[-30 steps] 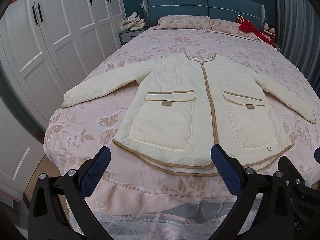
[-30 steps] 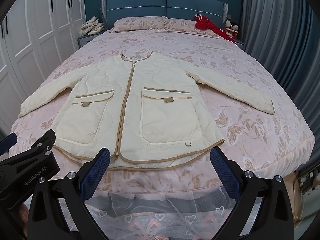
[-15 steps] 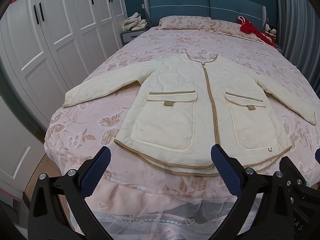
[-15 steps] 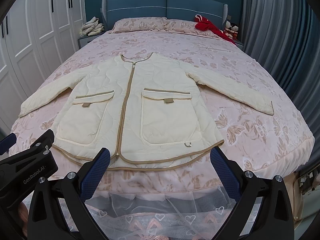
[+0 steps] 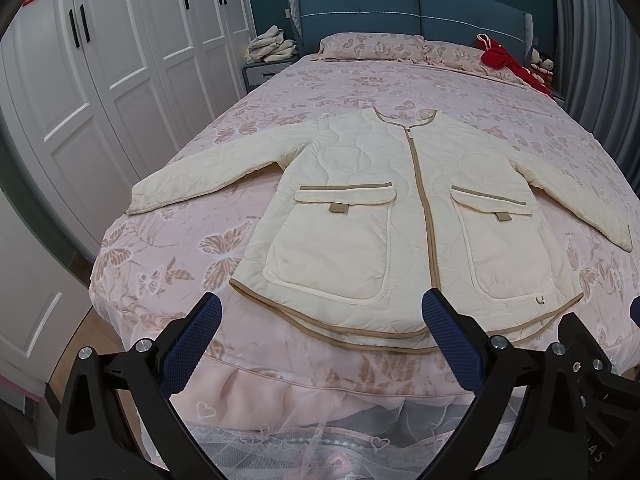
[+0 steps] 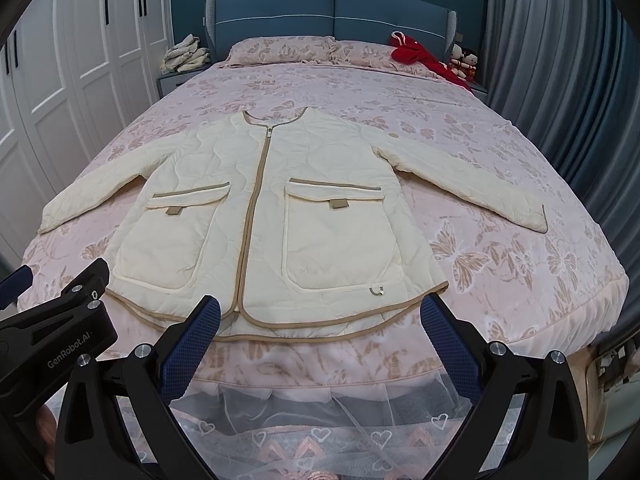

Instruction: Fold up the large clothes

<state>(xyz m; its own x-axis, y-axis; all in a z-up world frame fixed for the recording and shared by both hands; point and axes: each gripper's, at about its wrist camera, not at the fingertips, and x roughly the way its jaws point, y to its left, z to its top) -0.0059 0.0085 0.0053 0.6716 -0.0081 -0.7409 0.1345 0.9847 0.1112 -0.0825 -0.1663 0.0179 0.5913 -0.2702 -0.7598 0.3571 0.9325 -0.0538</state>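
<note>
A cream quilted jacket with tan trim lies flat and zipped on the pink bed, front up, both sleeves spread out; it also shows in the right wrist view. My left gripper is open and empty, held off the foot of the bed just short of the jacket's hem. My right gripper is open and empty at the same distance from the hem, to the right of the left one. The left gripper's body shows at the lower left of the right wrist view.
The bed has a pink butterfly cover and a lace skirt at its foot. White wardrobes stand along the left. A nightstand with folded clothes stands at the back left. A red garment lies by the pillows. Grey curtains hang on the right.
Both grippers have drifted slightly, so the jacket sits a little lower and further right in the views. The jaws stay open and the jacket has not moved.
</note>
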